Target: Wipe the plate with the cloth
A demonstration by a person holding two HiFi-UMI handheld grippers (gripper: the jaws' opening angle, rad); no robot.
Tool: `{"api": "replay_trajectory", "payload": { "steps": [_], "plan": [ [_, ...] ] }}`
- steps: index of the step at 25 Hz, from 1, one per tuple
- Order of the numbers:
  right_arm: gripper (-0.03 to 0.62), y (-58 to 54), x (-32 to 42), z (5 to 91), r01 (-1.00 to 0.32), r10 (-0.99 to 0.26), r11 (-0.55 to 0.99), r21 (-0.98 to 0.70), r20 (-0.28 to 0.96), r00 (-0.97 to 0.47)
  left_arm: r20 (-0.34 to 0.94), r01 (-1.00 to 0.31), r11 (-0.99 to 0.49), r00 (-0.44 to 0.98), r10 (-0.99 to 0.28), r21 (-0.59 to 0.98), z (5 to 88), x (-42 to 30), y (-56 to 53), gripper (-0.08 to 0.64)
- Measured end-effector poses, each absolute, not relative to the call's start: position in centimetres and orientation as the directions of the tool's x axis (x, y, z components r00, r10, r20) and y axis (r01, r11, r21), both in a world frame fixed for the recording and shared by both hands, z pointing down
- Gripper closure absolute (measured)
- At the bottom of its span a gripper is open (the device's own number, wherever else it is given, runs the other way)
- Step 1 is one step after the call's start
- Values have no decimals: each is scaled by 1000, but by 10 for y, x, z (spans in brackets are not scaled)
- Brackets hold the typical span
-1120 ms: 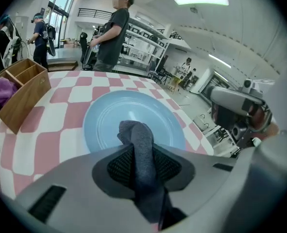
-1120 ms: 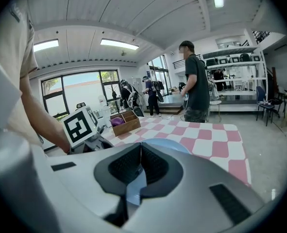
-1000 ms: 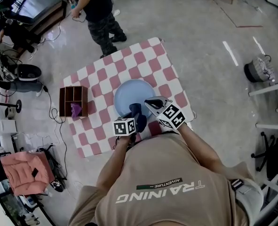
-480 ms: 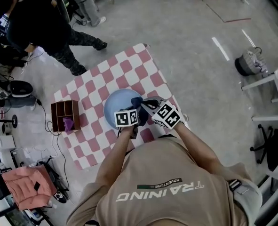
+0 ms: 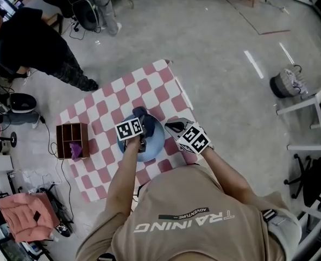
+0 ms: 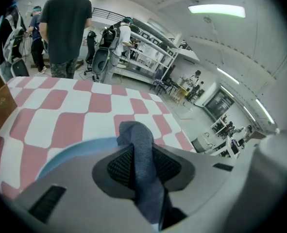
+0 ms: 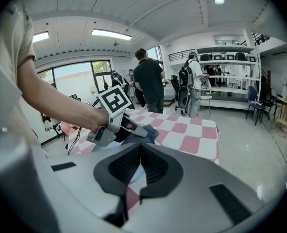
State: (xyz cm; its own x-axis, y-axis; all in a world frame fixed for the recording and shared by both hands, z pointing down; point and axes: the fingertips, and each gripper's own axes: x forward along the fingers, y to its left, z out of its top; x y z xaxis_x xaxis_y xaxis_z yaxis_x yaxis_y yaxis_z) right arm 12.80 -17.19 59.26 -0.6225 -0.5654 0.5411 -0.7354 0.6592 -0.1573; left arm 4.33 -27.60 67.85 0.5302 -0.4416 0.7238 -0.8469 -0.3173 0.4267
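A light blue plate (image 5: 156, 138) lies on the pink and white checked cloth (image 5: 155, 86) that covers the table. My left gripper (image 5: 139, 125) is shut on a dark blue cloth (image 5: 140, 113), which rests at the plate's far left rim. In the left gripper view the cloth (image 6: 142, 164) runs up between the pads, with the plate's rim (image 6: 68, 154) below it. My right gripper (image 5: 171, 126) has its jaws shut at the plate's right edge. The right gripper view shows nothing between its pads (image 7: 126, 165). There the left gripper (image 7: 115, 123) and the cloth (image 7: 145, 132) show just ahead.
A brown wooden box with compartments (image 5: 71, 137) stands left of the table and holds a purple thing (image 5: 75, 150). A person in black (image 5: 35, 42) stands at the far left. A round basket (image 5: 287, 83) and white shelving (image 5: 312, 124) are on the right.
My left gripper has carried the cloth across the plate, from the near right part to the far left rim. The right gripper stays beside the plate's right edge. The people behind have shifted.
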Motion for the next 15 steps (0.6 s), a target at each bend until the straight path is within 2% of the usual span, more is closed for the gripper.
{"api": "replay_trajectory", "payload": {
  "steps": [4,9,15],
  "plan": [
    [574,-172,123,597,-722,-545,671,-168,550,-634,719,-861,-275,509,-474,429,675,17,-287,449],
    [574,-174,115,595,-702,-522,695,-156,561,-642,672,-838,-293,545,-500,461,657,18,-285,451],
    [574,-170,104,586,-690,-530,713,-122,549,-646,519,-755,-365,645,-560,545,612,16,-267,451]
  ]
}}
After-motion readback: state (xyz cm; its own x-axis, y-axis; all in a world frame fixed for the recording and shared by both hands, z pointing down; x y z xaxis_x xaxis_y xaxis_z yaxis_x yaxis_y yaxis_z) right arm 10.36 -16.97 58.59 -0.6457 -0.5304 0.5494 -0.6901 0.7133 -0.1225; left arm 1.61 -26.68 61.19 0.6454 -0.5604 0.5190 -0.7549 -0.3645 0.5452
